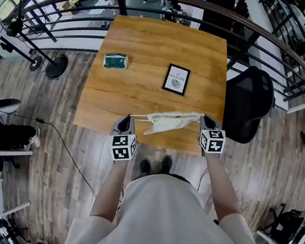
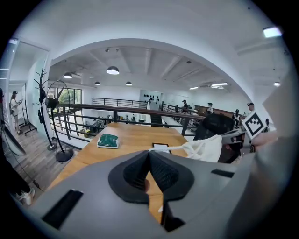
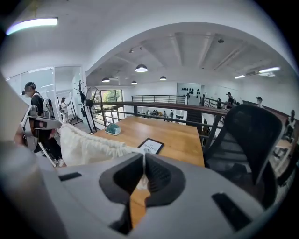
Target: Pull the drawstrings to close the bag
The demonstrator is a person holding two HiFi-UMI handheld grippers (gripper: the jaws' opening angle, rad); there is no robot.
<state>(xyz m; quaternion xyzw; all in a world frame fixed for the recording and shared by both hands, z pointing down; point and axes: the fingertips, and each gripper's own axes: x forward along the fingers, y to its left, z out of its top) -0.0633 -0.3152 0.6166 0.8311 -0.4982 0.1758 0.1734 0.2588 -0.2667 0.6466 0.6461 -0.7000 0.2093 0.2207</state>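
Far left, on the floor beyond the table: a black floor stand (image 1: 55, 65) on a round base.

Wooden table (image 1: 132, 44), light top. A teal packet (image 1: 115, 61) lies on its left half, well apart from everything else.

Left gripper (image 1: 128, 118), held by the person standing at the near table edge. Its jaws are pressed together, with no gap between the pads. A thin white drawstring (image 1: 141, 116) comes out of the closed tips and runs taut to the right. In the left gripper view the same cord (image 2: 170, 150) leaves the jaw tips and leads to the bag.

Bag (image 1: 166, 123): white cloth, slung between the two grippers over the near edge of the table. Its top edge is gathered into a tight puckered line from one gripper to the other, and the body sags below it. From overhead I cannot tell whether the cloth touches the table top.

A framed card (image 1: 176, 80) with a black border lies flat on the table behind the bag, apart from it.

Right gripper (image 1: 202, 118): jaws also clamped together, pinching the cord at the bag's right end. In the right gripper view the bunched white cloth (image 3: 88, 144) sits just left of the closed tips.

Black office chair (image 1: 249, 104), just beside the table's right side.
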